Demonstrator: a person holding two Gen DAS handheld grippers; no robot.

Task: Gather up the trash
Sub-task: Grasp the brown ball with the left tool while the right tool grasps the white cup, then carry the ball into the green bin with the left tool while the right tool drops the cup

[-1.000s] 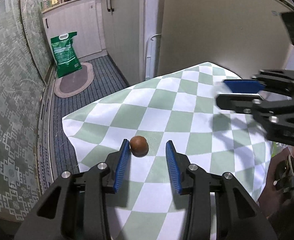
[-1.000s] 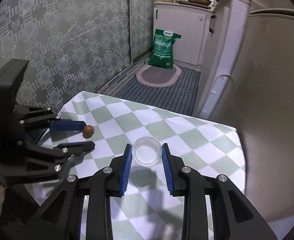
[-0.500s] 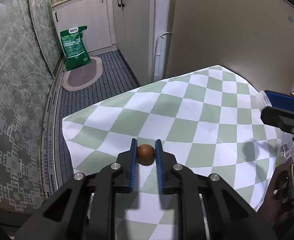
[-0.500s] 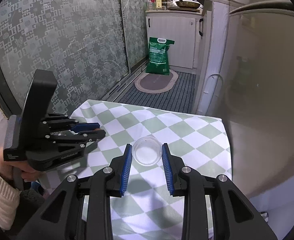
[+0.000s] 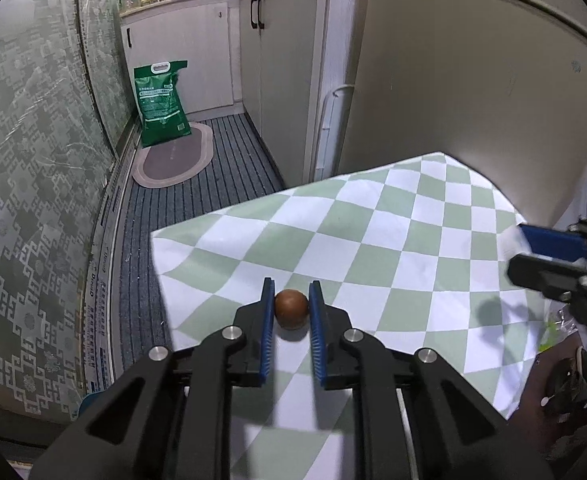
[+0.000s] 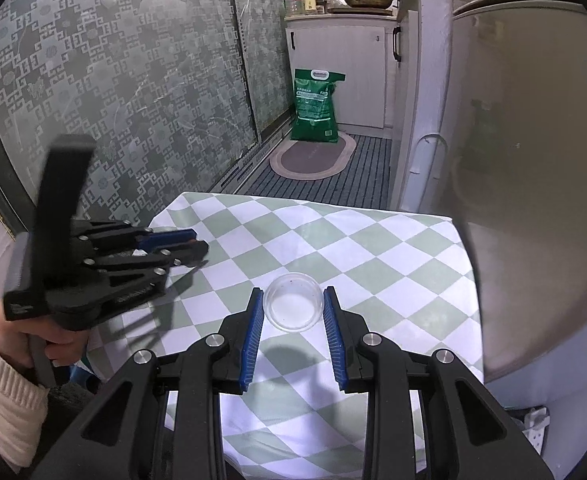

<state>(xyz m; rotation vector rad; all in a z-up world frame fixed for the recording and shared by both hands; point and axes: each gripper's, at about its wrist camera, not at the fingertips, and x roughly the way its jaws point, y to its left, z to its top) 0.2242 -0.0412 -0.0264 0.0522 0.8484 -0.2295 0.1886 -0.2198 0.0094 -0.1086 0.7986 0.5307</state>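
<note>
The left claw (image 5: 291,305) tilts downward over the near-left corner of the bench (image 5: 413,240), its blue pads (image 5: 267,332) pinching a brown ball (image 5: 291,309). The right claw (image 6: 293,307) tilts down over the bench's middle, clamped on a clear cup (image 6: 292,307). A hand (image 6: 33,338) in a cream sleeve grips the left handle.

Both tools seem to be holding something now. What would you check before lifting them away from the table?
1. Left tool closed on the brown ball: ok, its pads have just been closing and press both sides.
2. Ball sits deep between the pads: not ok, only near the tips.
3. Right tool gripping the clear cup: ok, pads at both sides.
4. Cup empty: cannot tell.
5. Tools apart from each other: ok.
6. Checked cloth free of the pads: cannot tell.
</note>
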